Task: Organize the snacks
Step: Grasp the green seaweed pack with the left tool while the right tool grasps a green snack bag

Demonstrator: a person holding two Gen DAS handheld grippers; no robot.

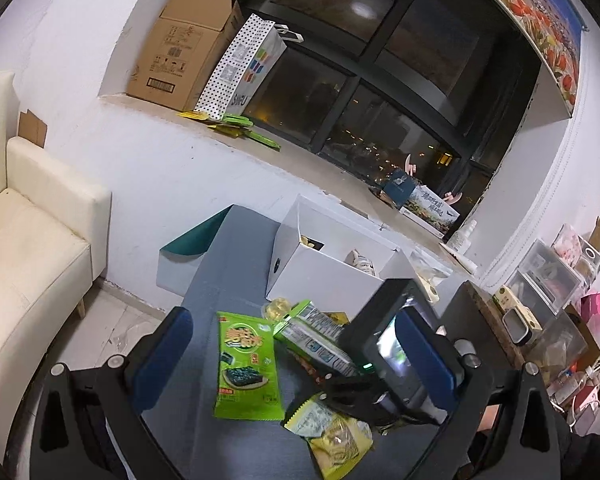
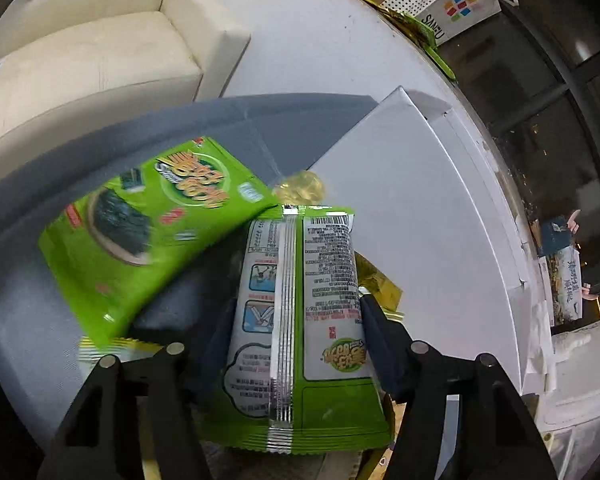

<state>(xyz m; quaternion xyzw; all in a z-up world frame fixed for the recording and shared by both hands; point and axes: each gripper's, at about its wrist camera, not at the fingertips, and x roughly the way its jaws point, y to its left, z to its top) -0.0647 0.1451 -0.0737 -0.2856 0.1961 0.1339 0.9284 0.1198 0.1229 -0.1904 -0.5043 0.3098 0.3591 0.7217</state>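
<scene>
Green seaweed snack packets: 2 — one face up (image 1: 247, 364), one back side up (image 2: 300, 320).
Yellow-green snack packet: 1 (image 1: 332, 436).
Clear round yellow snack: 1 (image 1: 278, 309).
White storage box: 1 (image 1: 320, 276).
Cardboard box on sill: 1 (image 1: 180, 48).
Dotted paper bag: 1 (image 1: 240, 68).
Cream sofa: 1 (image 1: 32, 240).
Further packets under pile: count unclear.

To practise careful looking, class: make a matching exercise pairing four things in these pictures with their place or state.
1 seaweed packet, back side up
2 seaweed packet, front side up
3 white box
4 cardboard box

A on the windowsill
B flat on the grey surface, untouched
C between the right gripper fingers
D open, snacks inside

Pairs: 1-C, 2-B, 3-D, 4-A
</scene>
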